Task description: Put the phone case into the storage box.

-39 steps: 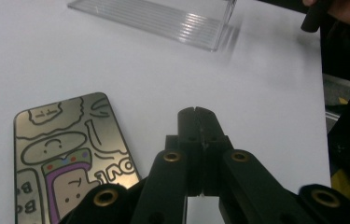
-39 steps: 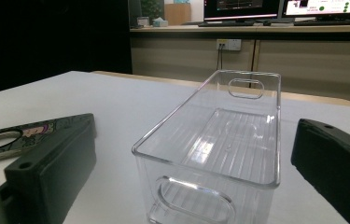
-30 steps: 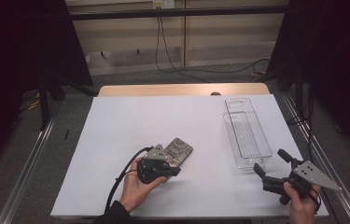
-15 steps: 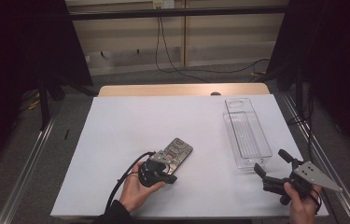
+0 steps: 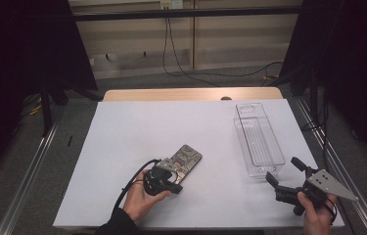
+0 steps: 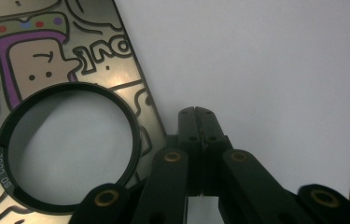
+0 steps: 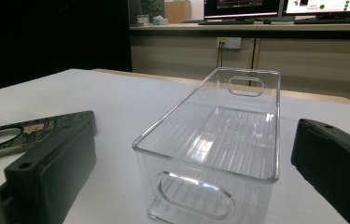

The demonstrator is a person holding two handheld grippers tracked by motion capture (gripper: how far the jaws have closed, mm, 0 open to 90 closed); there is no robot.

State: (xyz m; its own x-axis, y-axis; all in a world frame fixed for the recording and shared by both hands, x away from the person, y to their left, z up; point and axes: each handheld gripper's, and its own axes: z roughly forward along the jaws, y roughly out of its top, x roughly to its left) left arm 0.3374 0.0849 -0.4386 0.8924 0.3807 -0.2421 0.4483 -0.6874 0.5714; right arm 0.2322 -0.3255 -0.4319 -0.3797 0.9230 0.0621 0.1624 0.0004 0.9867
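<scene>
Lower centre, the left gripper (image 5: 173, 182), jaws clenched empty, touches a flat cartoon-printed phone case (image 5: 185, 160); its own view reveals the round ring (image 6: 67, 148). The right gripper (image 5: 284, 172) gapes before the clear ribbed bin (image 5: 258, 140).

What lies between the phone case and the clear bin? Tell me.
Nothing: in the high view, only bare white table separates the phone case from the clear bin.

Phone case (image 5: 185, 160): flat rectangular item, dark ground printed with cartoon figures in purple, tan and white outlines, with a black ring mounted on its face marked "SO COOL". It lies flat on the white table sheet, set diagonally, left of centre towards the near edge.
</scene>
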